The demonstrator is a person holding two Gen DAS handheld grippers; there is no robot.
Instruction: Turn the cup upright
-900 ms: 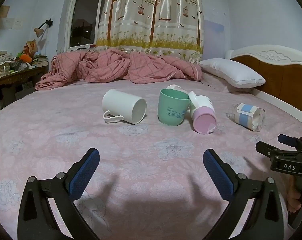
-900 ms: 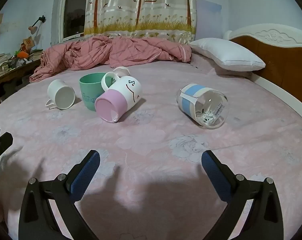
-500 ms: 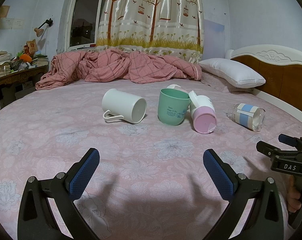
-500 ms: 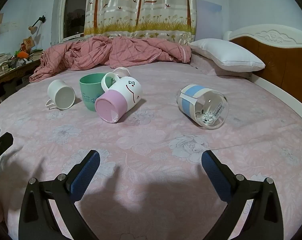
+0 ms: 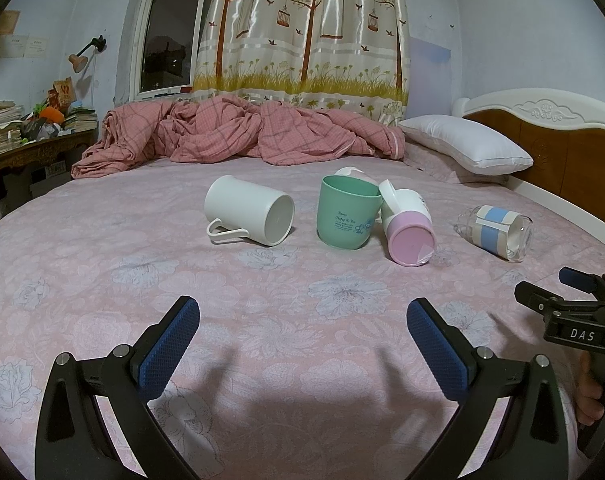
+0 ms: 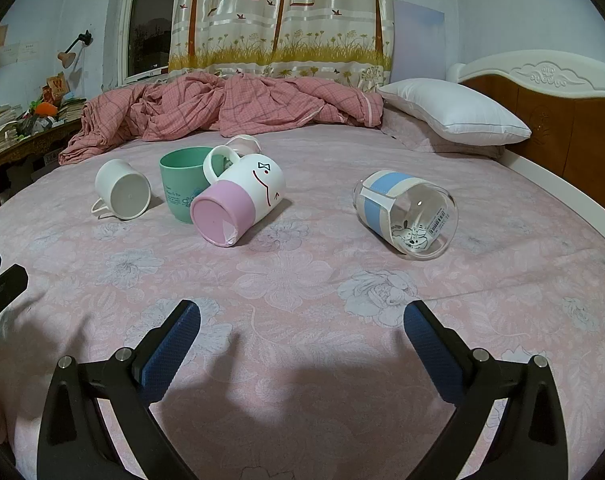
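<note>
Several cups are on the pink bed. A white mug (image 5: 248,216) (image 6: 122,195) lies on its side. A green cup (image 5: 345,212) (image 6: 180,186) stands upright. A pink-and-white mug (image 5: 407,229) (image 6: 238,204) lies on its side, leaning on the green cup. A clear glass with a blue band (image 5: 496,232) (image 6: 408,216) lies on its side. A small pink cup (image 6: 243,145) lies behind them. My left gripper (image 5: 302,324) and right gripper (image 6: 300,320) are both open and empty, low over the sheet, well short of the cups.
A crumpled pink quilt (image 5: 238,132) lies along the far side, a white pillow (image 5: 466,148) by the wooden headboard (image 5: 562,136) at right. A cluttered desk (image 5: 26,136) stands at left. The right gripper's body (image 5: 574,320) shows at the left view's right edge.
</note>
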